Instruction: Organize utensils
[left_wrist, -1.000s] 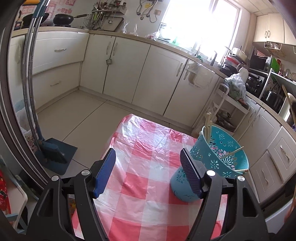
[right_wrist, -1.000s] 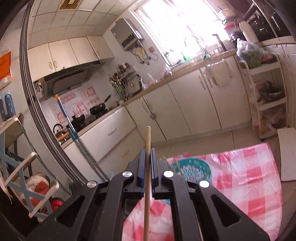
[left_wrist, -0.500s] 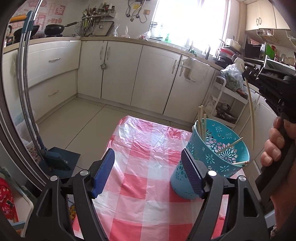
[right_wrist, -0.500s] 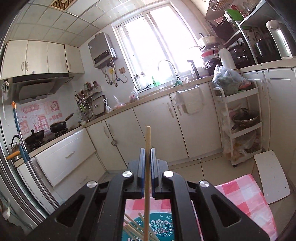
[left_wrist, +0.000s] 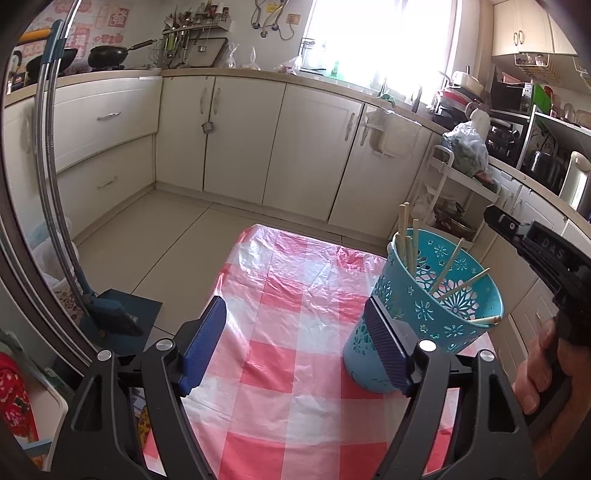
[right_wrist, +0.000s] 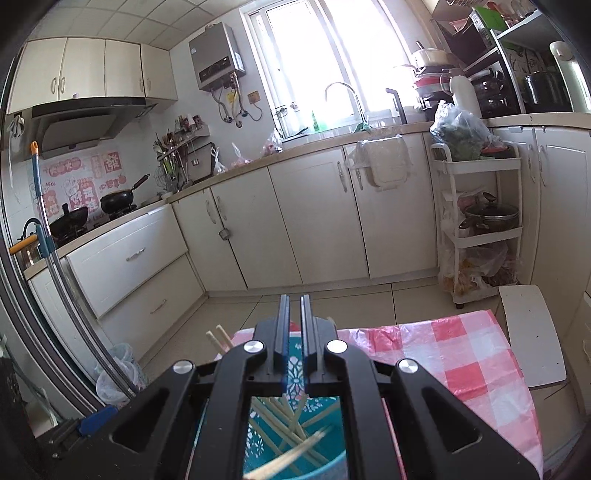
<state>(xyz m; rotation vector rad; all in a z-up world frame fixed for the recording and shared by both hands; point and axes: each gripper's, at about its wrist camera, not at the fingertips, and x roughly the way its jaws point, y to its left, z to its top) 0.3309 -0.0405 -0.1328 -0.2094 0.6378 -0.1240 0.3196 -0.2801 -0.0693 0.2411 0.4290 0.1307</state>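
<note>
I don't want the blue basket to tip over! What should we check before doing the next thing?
1. Right claw empty: ok. It is nearly closed, with no chopstick between its fingers.
2. Chopsticks inside the teal basket: ok. One looks blurred in the right view and may be dropping in.
3. Left claw open: ok. It has just been opening wider, with only the tablecloth showing between its fingers. The basket sits outside them.
4. Basket clear of the left claw's finger: cannot tell.
5. More utensils left to sort: cannot tell. None show on the cloth in view.
</note>
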